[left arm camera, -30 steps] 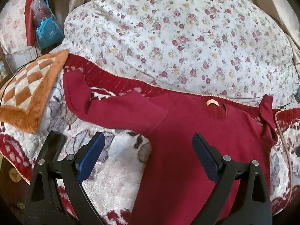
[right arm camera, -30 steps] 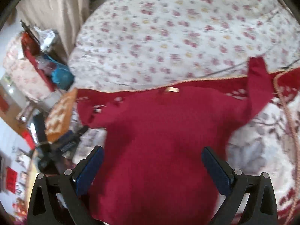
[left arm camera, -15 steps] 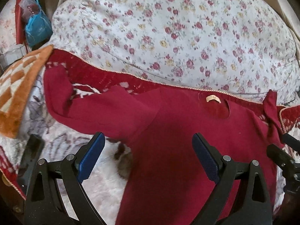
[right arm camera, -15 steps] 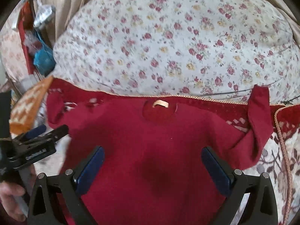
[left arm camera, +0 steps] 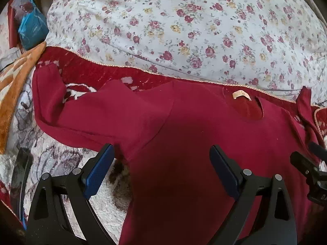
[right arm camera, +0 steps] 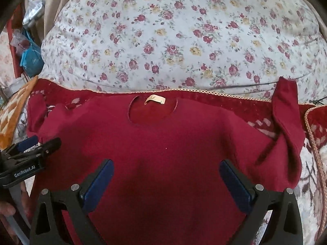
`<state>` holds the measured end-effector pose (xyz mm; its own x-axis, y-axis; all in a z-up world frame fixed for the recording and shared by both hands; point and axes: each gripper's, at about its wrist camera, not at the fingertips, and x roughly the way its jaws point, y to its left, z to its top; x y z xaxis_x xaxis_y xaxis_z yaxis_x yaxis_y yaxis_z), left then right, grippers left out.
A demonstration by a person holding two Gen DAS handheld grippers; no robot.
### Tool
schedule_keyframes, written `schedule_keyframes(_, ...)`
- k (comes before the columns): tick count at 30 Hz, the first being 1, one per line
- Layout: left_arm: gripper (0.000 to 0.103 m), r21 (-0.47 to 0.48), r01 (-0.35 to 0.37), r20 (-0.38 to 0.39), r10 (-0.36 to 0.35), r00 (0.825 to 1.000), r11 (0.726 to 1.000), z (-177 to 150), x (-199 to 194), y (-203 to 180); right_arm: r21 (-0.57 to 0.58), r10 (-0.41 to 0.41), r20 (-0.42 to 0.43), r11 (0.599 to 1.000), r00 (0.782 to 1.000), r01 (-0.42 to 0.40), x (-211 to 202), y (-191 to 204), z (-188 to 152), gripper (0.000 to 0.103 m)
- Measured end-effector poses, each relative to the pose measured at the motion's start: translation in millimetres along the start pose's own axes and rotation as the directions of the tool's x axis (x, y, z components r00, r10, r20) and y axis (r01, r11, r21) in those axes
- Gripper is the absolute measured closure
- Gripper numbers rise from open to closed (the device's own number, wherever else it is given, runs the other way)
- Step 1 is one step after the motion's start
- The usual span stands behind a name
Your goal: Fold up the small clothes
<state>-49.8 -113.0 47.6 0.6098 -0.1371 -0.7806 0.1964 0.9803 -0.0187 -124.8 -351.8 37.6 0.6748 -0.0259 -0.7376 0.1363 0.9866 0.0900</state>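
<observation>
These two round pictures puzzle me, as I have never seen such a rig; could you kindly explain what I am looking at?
No robot here: a person holds a two-finger clamp in each hand, each with a fisheye camera looking along its fingers. One picture is from the left gripper, the other from the right gripper. Both are open and hold nothing. Below them a red sweater lies face up, sleeves spread, on a patterned blanket. Beyond it is a floral quilt; at the left, an orange cushion. Each gripper also shows at the edge of the other's view.

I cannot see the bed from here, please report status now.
Both tools open, left tool and right tool over red sweater. Sweater flat, unfolded, sleeves bent. Nothing in the way.
</observation>
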Motion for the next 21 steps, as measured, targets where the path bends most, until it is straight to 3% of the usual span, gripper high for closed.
schedule_keyframes(5, 0.009, -0.014, -0.006, -0.018, 0.006, 1.0, 1.0, -0.8, 4.0, 3.6, 0.011, 0.021, -0.037, 1.0, 0.999, -0.02, 8.4, 0.8, -4.0, 0.0)
schedule_keyframes(21, 0.009, 0.005, 0.003, -0.002, -0.003, 1.0, 1.0, -3.0, -0.2, -4.0, 0.018, -0.001, -0.042, 1.0, 0.999, 0.001, 10.1, -1.6, -4.8, 0.0)
